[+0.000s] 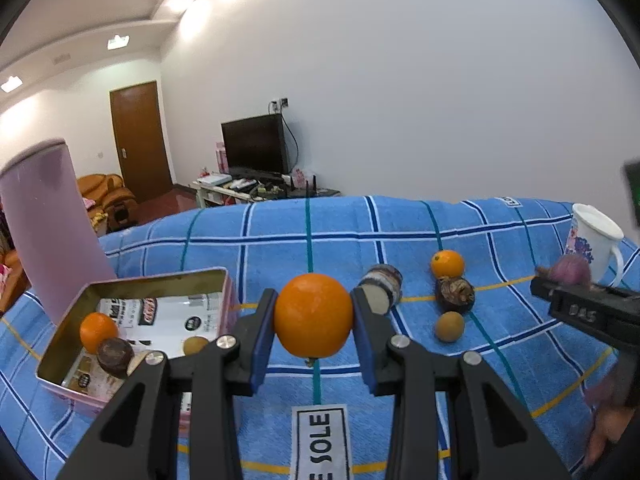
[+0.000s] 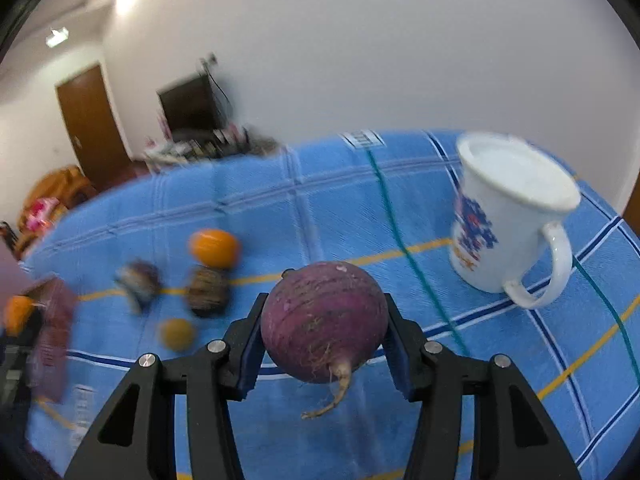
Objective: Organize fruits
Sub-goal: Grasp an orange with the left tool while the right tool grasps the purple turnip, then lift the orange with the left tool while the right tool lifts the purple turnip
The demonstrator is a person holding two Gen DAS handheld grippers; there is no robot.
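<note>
Left wrist view first: the left gripper [image 1: 313,316] is clamped on an orange [image 1: 313,315], both blue pads pressed to its sides and the fruit lifted clear of the blue checked cloth [image 1: 400,224]. To its left lies an open tin [image 1: 132,284] that already holds another orange, a dark round fruit and a small tan one, so the tin looks like the collecting place and this orange is probably bound for it. More fruit waits on the cloth beyond: a small orange [image 1: 447,264], a dark brown fruit [image 1: 455,294] touching it, and a tan fruit [image 1: 449,326] just below. At the right edge the other tool shows, blurred. Right wrist view: the right gripper [image 2: 324,322] grasps a purple root vegetable [image 2: 324,320], its jaws set fairly wide around the bulb, its thin root hanging down. A white mug [image 2: 508,216] stands on the cloth to the right, well apart; judging by the blur, this hand is in motion.
</note>
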